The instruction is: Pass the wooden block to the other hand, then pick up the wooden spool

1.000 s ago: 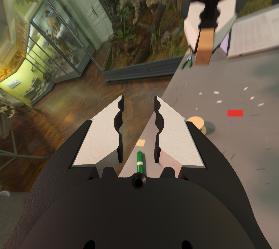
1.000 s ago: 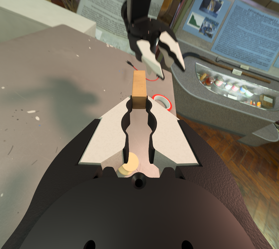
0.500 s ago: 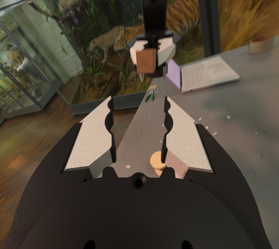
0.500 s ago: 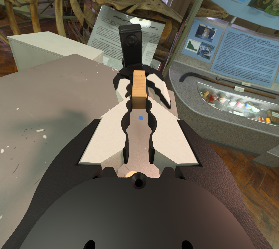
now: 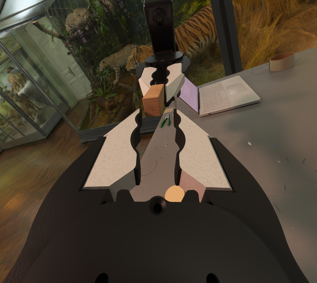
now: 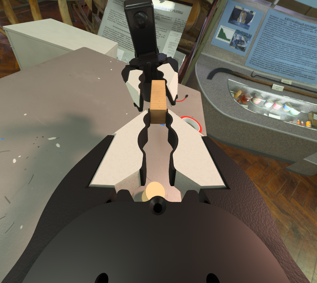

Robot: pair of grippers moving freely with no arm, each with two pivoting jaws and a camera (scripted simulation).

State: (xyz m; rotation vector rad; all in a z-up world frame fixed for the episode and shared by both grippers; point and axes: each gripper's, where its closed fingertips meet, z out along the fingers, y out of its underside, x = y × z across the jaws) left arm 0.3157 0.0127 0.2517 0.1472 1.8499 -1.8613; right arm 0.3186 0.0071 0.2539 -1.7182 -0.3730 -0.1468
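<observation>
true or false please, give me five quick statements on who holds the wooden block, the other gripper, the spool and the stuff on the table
1. The right gripper is shut on the wooden block. True.
2. The left gripper is shut on the far end of the block. False: its jaws stand apart, with the block's free end just ahead of its fingertips.
3. The wooden spool rests on the grey table, below the grippers. True.
4. The laptop is closed. False: it is open, its keyboard showing.
5. Green-handled pliers lie on the table near its edge. True.
</observation>
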